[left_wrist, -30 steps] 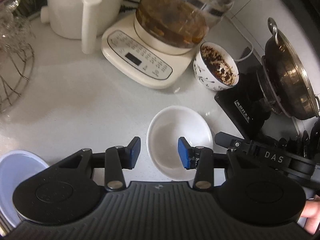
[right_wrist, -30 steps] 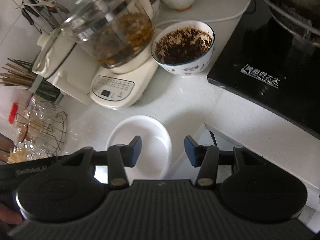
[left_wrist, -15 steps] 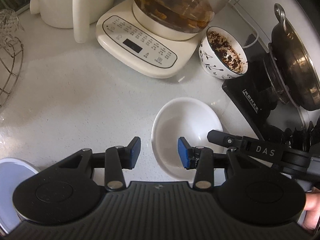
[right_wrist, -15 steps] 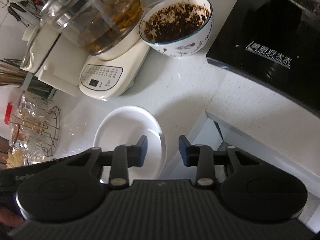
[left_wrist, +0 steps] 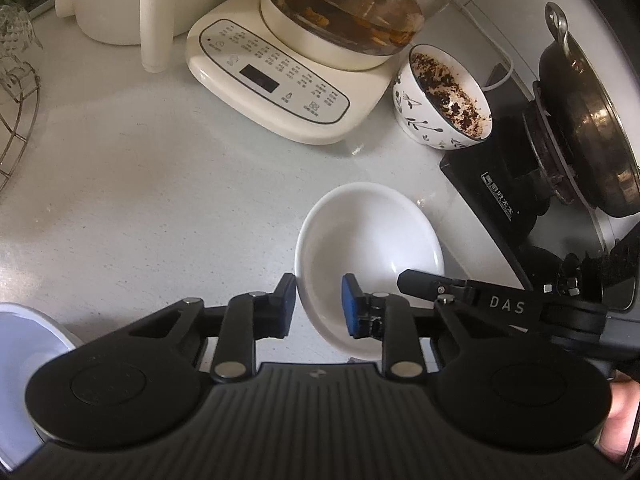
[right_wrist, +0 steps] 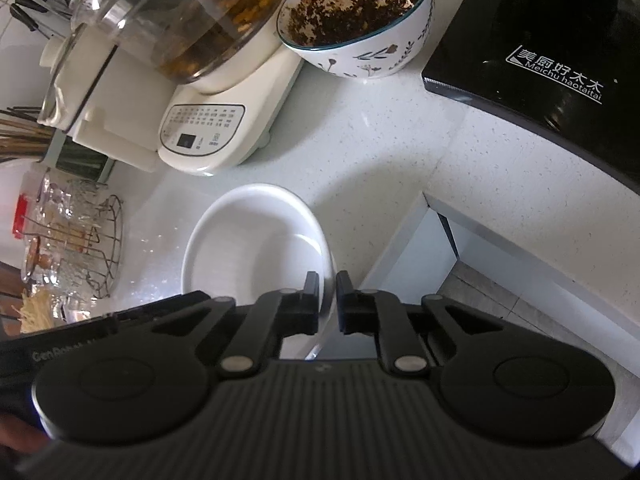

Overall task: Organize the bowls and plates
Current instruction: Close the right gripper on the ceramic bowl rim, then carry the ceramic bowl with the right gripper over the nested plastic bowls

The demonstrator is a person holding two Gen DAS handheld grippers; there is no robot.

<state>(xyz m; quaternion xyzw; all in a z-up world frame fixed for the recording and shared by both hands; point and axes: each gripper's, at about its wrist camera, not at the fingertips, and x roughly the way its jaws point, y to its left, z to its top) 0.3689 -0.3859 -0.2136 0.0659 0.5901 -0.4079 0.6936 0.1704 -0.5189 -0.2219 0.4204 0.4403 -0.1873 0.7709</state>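
A white shallow bowl (left_wrist: 372, 248) (right_wrist: 256, 240) sits on the pale counter near its front edge. My left gripper (left_wrist: 318, 306) straddles the bowl's near-left rim, one blue pad outside and one inside. Its jaws are closing, and I still see a gap at the inner pad. My right gripper (right_wrist: 328, 300) is shut on the bowl's right rim, which is pinched between its black fingers. One right finger (left_wrist: 416, 280) reaches over that rim in the left wrist view. A patterned bowl (left_wrist: 444, 100) (right_wrist: 356, 20) with dark residue stands beside the kettle.
A cream kettle base (left_wrist: 280, 80) with a glass pot stands behind the bowl. A black stove (left_wrist: 500, 192) carrying a wok (left_wrist: 592, 120) is at the right. A wire rack (right_wrist: 80, 240) is at the left and a pale blue dish (left_wrist: 20, 360) at the near left. The counter edge (right_wrist: 400, 240) drops off beside the bowl.
The right jaws have closed onto the white bowl's rim as that hand came down slightly. The left jaws have narrowed around the opposite rim. The bowl has stayed put.
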